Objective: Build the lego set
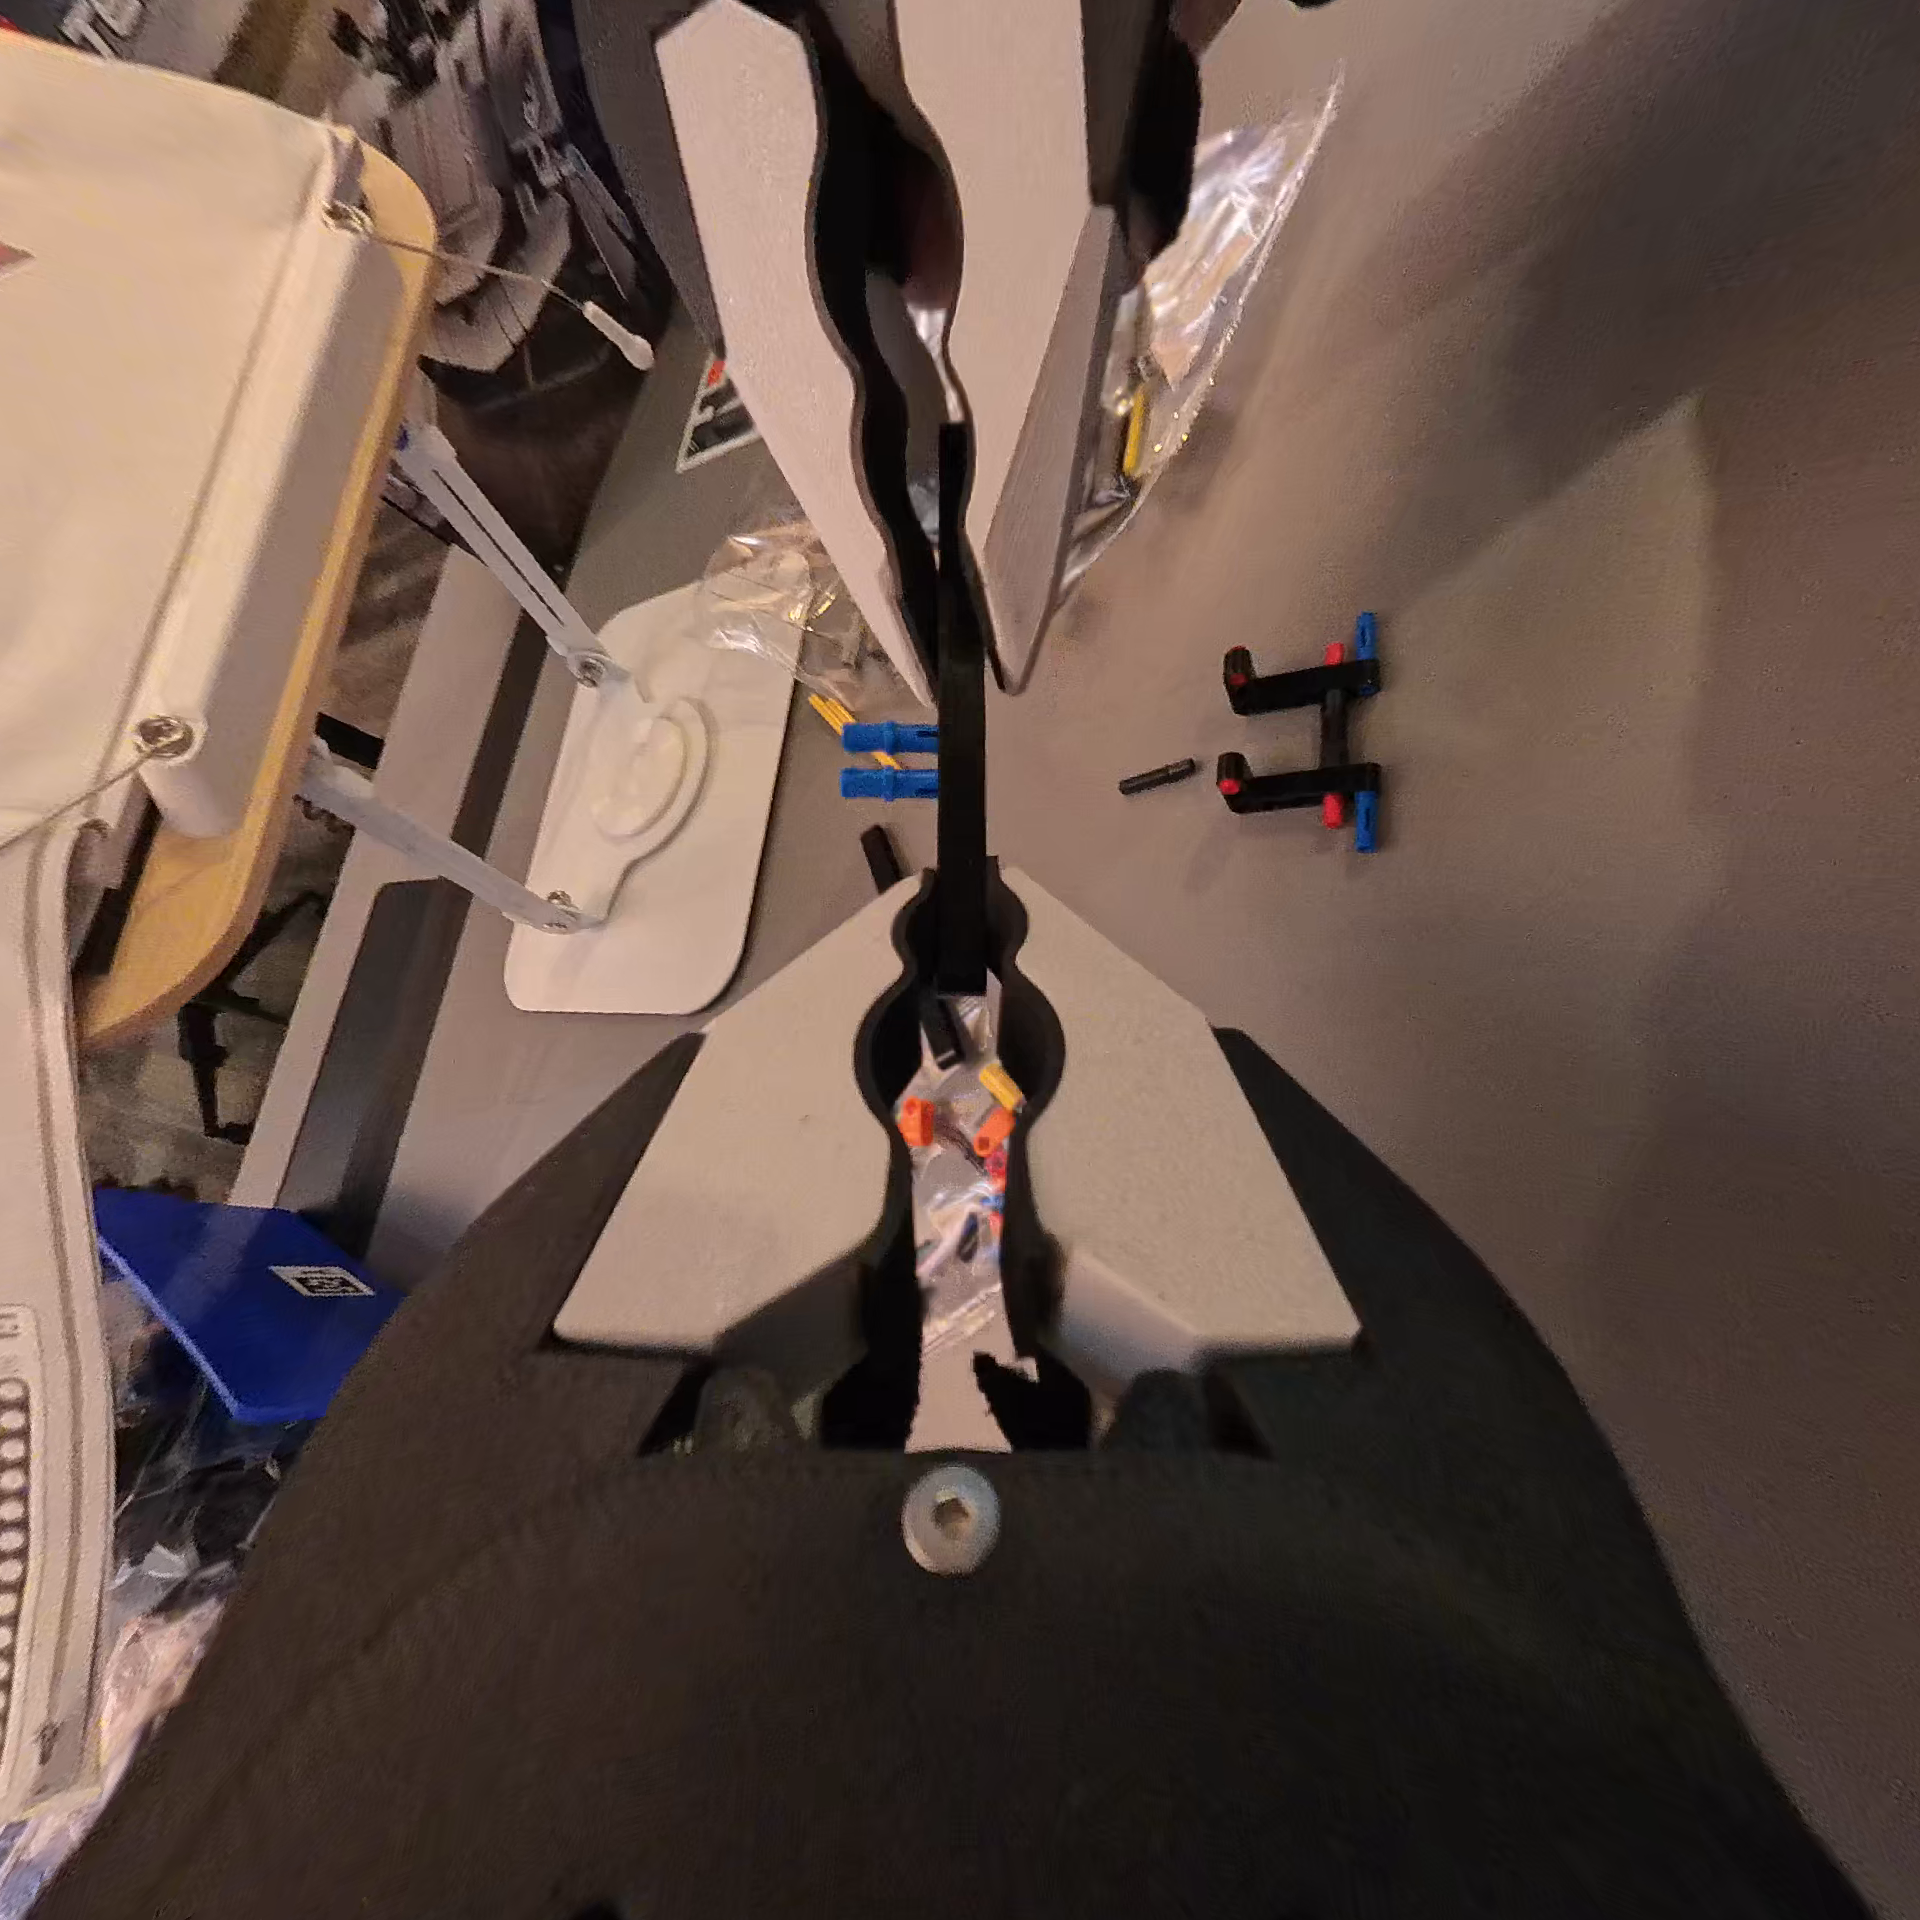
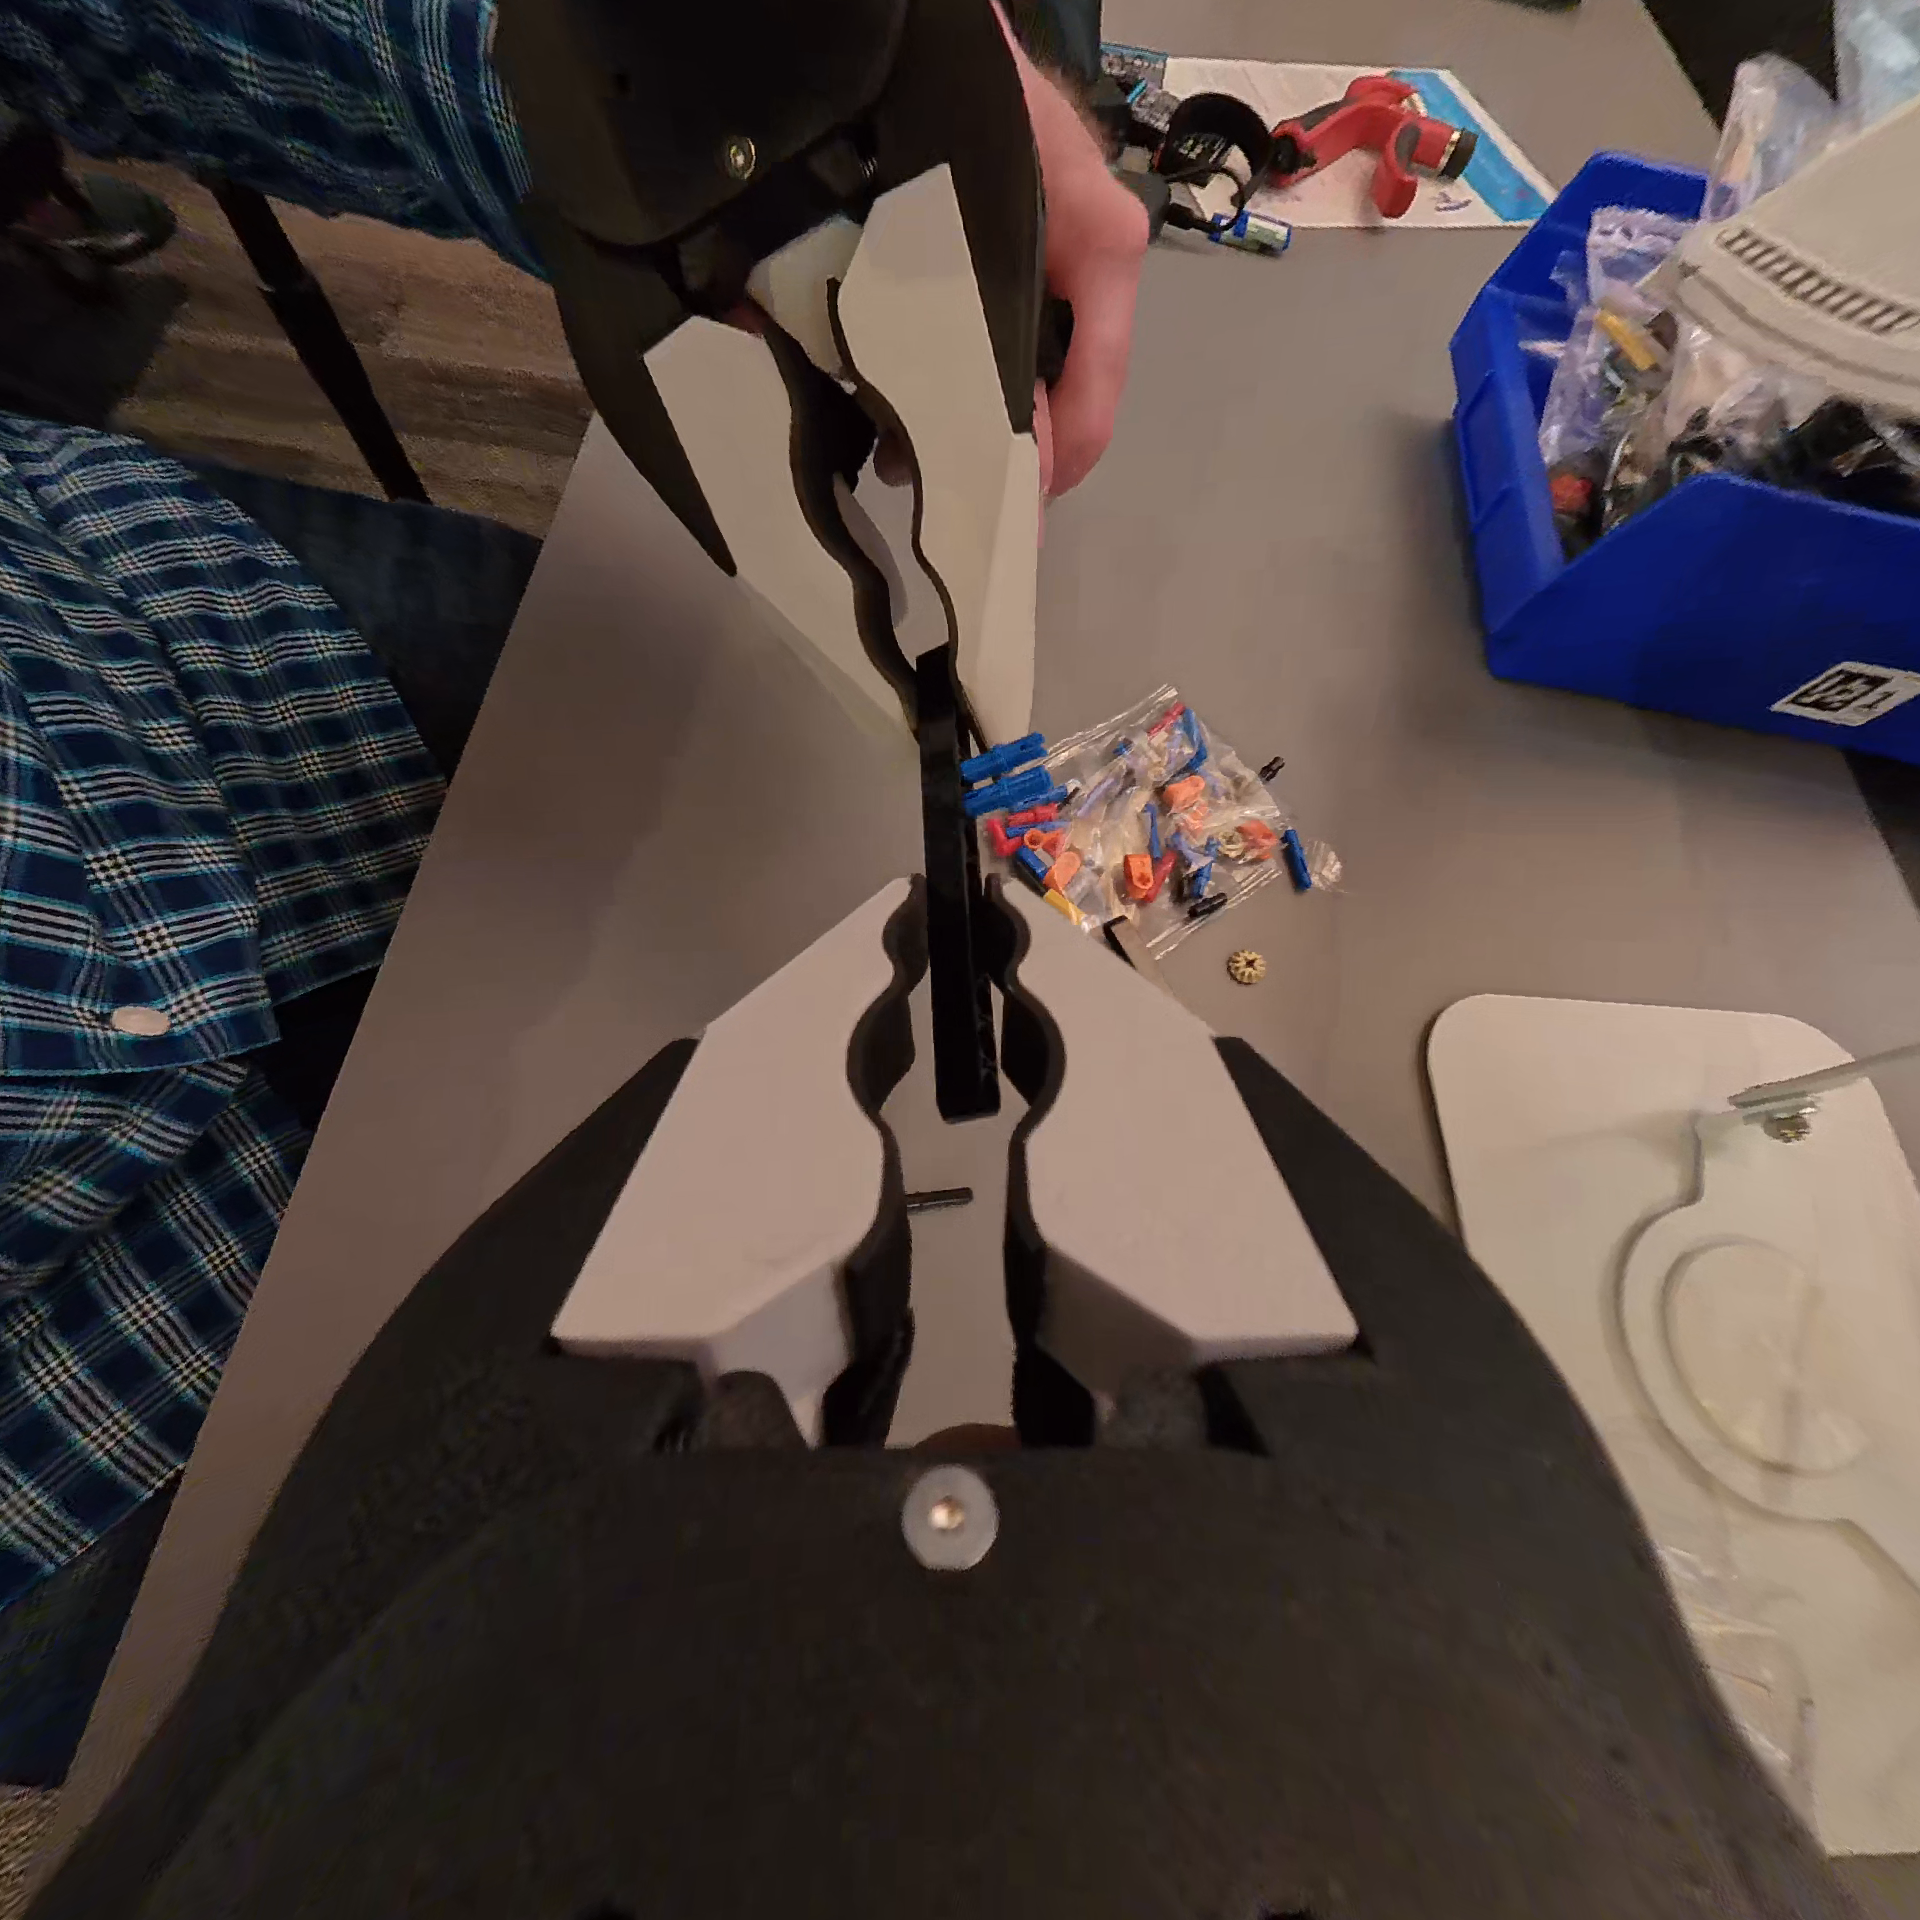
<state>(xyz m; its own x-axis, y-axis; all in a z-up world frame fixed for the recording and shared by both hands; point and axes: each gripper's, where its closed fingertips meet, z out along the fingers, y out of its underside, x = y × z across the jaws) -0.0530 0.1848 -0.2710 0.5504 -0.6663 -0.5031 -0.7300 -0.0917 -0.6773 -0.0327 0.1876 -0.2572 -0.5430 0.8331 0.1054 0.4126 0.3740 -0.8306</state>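
Opposed close wrist views, shared black beam (image 1: pixel 958 727)

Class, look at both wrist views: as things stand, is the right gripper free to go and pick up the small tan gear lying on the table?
Probably not yet. The tan gear lies uncovered beside the bag of parts, but the right gripper is shut on the black beam, which the left gripper also holds.

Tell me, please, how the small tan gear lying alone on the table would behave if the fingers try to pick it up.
The tan gear lies flat on the grey table, so it probably stays put. It looks tiny and light, so wide fingers may nudge it aside. On its edge it could roll.
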